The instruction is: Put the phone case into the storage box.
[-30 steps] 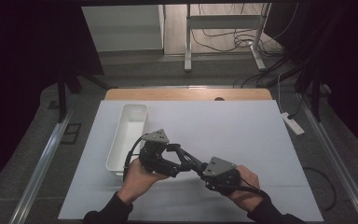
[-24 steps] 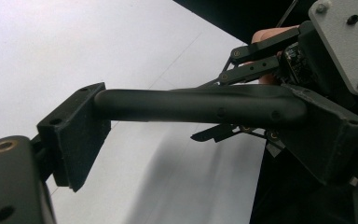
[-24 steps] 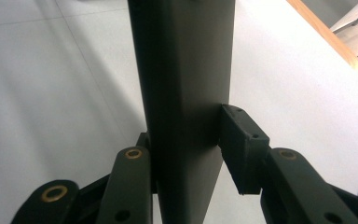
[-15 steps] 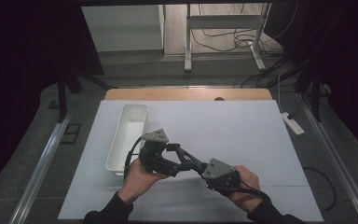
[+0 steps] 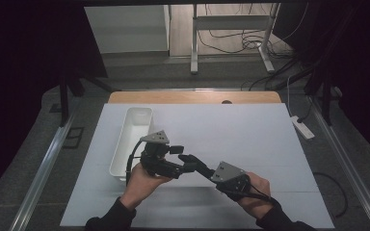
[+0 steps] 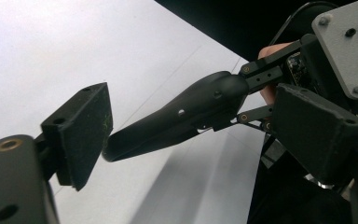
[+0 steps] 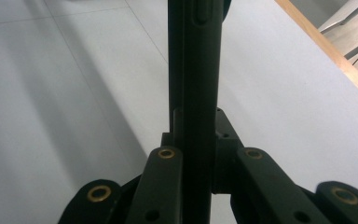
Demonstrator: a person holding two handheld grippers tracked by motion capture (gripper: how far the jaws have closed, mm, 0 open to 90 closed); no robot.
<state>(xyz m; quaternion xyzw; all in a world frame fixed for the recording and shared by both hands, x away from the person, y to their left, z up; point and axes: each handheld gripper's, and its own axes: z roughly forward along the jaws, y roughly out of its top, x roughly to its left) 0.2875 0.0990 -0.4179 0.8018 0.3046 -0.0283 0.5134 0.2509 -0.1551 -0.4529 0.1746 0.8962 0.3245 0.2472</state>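
The right gripper (image 5: 189,159) pinches a slim black handle-like object (image 6: 177,119), its 2 jaws having just been closing onto it; in the right gripper view the object (image 7: 195,84) stands edge-on between the jaws. The object is held above the counter (image 5: 250,139), near the middle of its near edge, slanting from the right hand (image 5: 255,192) up toward the left one. What the object is I cannot tell.

The left gripper (image 5: 176,156) is spread wide. In the left gripper view its 2 pads (image 6: 81,130) stand well apart with the object's rounded tip between them, close to the left pad; whether it touches I cannot tell. The left hand (image 5: 142,180) holds this gripper just beside the near end of a white bin (image 5: 132,139), which lies along the counter's left edge.
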